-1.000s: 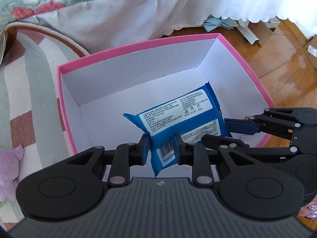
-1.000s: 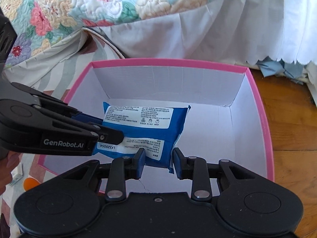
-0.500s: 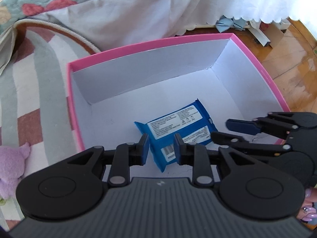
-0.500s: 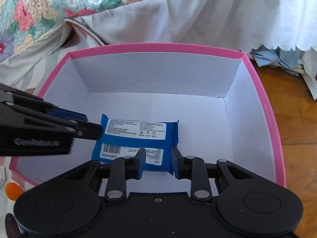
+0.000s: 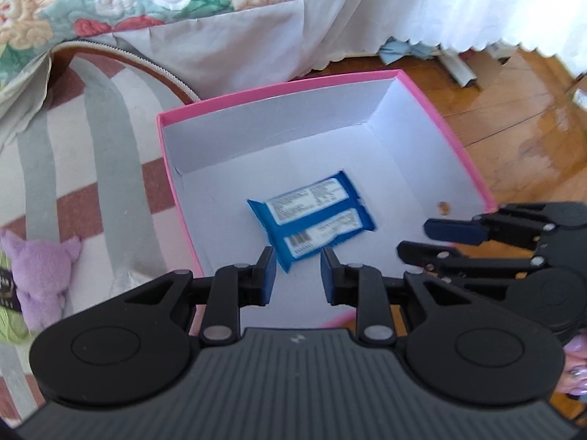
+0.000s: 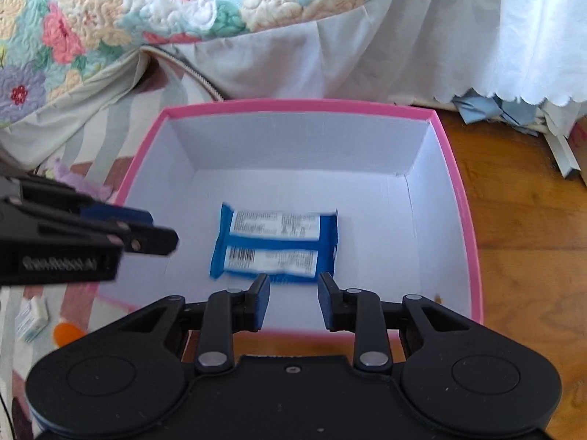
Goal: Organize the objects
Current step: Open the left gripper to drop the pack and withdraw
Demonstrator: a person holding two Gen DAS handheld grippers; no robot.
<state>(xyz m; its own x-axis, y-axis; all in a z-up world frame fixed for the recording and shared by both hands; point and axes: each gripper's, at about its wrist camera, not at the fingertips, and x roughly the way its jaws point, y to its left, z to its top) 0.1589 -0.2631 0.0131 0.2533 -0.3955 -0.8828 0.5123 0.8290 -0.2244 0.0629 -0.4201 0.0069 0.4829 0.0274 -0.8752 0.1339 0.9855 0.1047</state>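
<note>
A blue wet-wipes pack (image 5: 312,216) with white labels lies flat on the floor of a pink-rimmed white box (image 5: 279,90), near its front wall. My left gripper (image 5: 297,260) hangs above the box's near-left edge, shut, with nothing between its pads. At the right edge of the same view my right gripper (image 5: 414,238) hovers over the box's right side, also shut and empty. The right wrist view shows the pack (image 6: 275,245) in the box (image 6: 293,104) just beyond my right gripper (image 6: 293,282), with the left gripper (image 6: 165,229) at the left.
The box stands on the floor, half on a striped rug (image 5: 91,165) and half on wooden boards (image 5: 513,128). A bed with a floral quilt (image 6: 146,11) and a white skirt rises behind it. A purple plush toy (image 5: 40,271) and a small carton (image 6: 33,319) lie on the rug.
Both grippers have risen and drawn back from the pack, so the box and pack look smaller. The pack now lies flat on the box floor, clear of all fingers.
</note>
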